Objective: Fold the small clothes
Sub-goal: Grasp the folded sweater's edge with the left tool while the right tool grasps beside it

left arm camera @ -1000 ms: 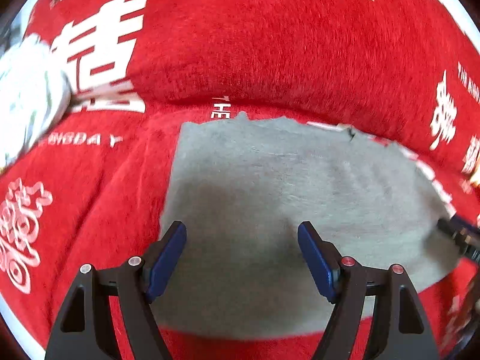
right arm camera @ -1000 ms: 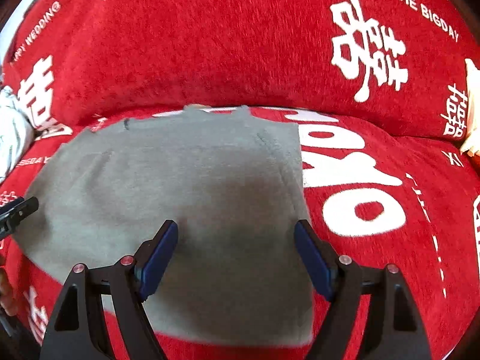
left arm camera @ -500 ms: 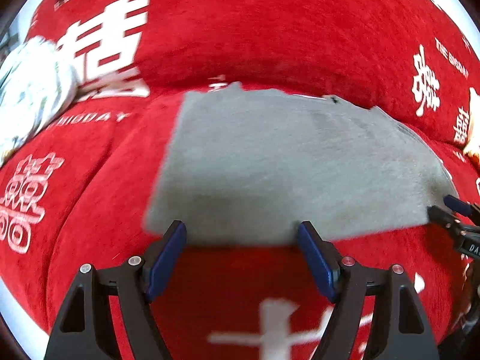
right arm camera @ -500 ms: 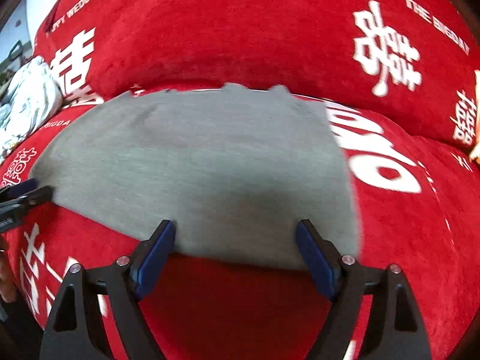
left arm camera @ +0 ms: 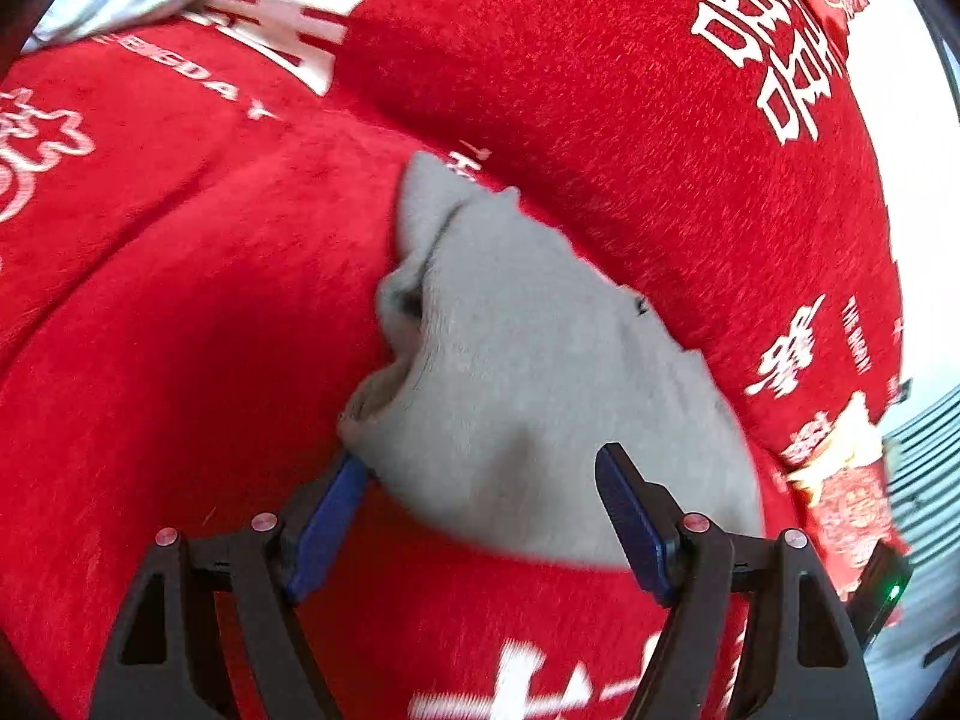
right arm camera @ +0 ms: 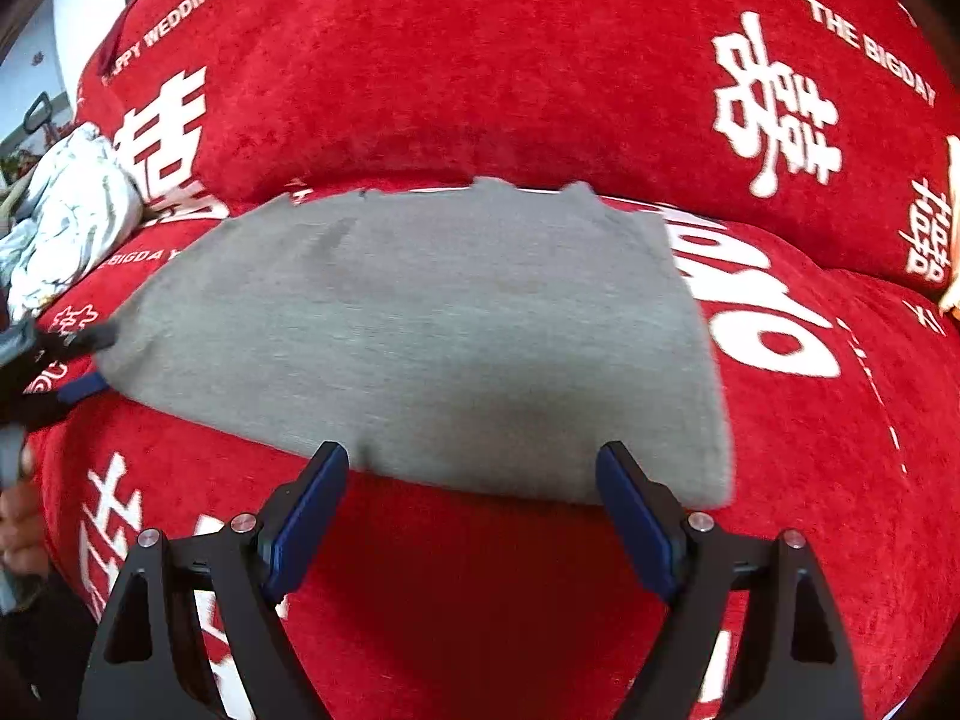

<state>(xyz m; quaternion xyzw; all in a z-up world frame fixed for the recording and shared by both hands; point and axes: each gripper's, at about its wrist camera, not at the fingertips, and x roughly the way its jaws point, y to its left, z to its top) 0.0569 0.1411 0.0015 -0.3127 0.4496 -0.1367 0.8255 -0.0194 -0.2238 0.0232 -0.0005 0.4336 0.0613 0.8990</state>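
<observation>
Red sofa cover (right arm camera: 480, 90) bears the grey garment (right arm camera: 420, 324) just beyond both grippers' spread, empty fingers (right arm camera: 312, 498).

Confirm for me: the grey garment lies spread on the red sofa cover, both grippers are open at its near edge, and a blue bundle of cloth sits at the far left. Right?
Not quite: the bundle of cloth at the far left is white, not blue, as the right wrist view shows. The rest holds: the grey garment lies on the red sofa cover, with the left gripper and right gripper open at its near edge.

Red sofa cover (right arm camera: 480, 72) w/ white wedding lettering — white wall (right arm camera: 90, 12) top-left, bright daylight.
</observation>
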